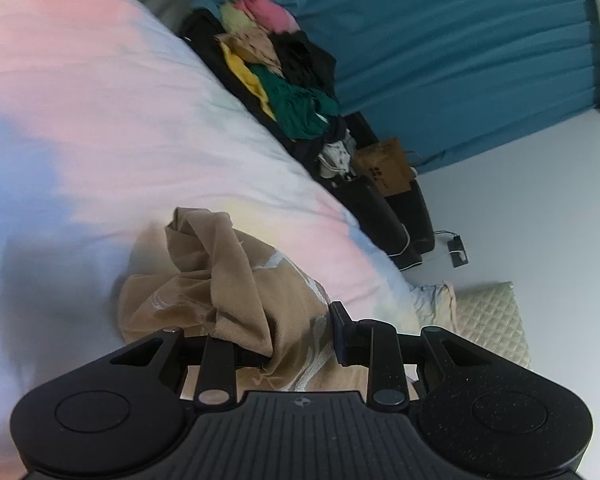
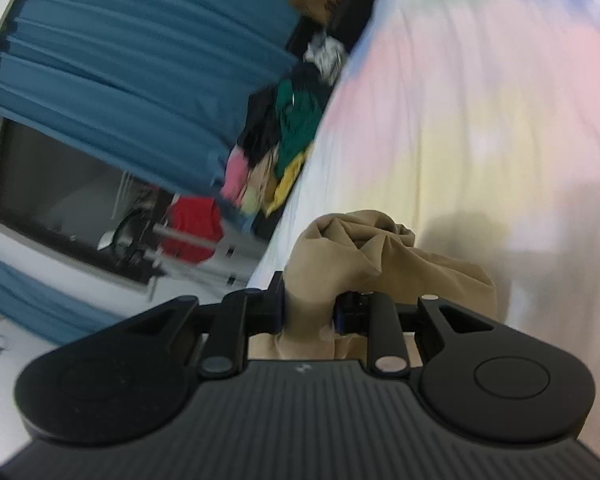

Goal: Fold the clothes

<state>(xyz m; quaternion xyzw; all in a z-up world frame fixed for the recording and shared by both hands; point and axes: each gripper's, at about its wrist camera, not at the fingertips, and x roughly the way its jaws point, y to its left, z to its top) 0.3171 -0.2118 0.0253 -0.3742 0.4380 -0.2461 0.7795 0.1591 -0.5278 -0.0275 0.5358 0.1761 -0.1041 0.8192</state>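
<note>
A tan garment (image 1: 220, 288) with pale markings lies bunched on the pastel bedspread (image 1: 100, 100). In the left wrist view my left gripper (image 1: 296, 340) is shut on a thick fold of it. The right fingertip (image 1: 338, 320) shows, while cloth hides the left one. In the right wrist view the same tan garment (image 2: 364, 248) rises in a crumpled bundle from my right gripper (image 2: 308, 308), which is shut on a wad of it. Both dark fingers (image 2: 276, 296) press against the cloth. That view is blurred by motion.
A heap of unfolded clothes (image 1: 288, 80) in green, yellow, black and pink lies along the far side of the bed, also seen as the clothes heap (image 2: 288, 132). Behind it hangs a blue curtain (image 1: 460, 40). A brown paper bag (image 1: 384, 168) and a quilted cushion (image 1: 492, 320) sit near the wall.
</note>
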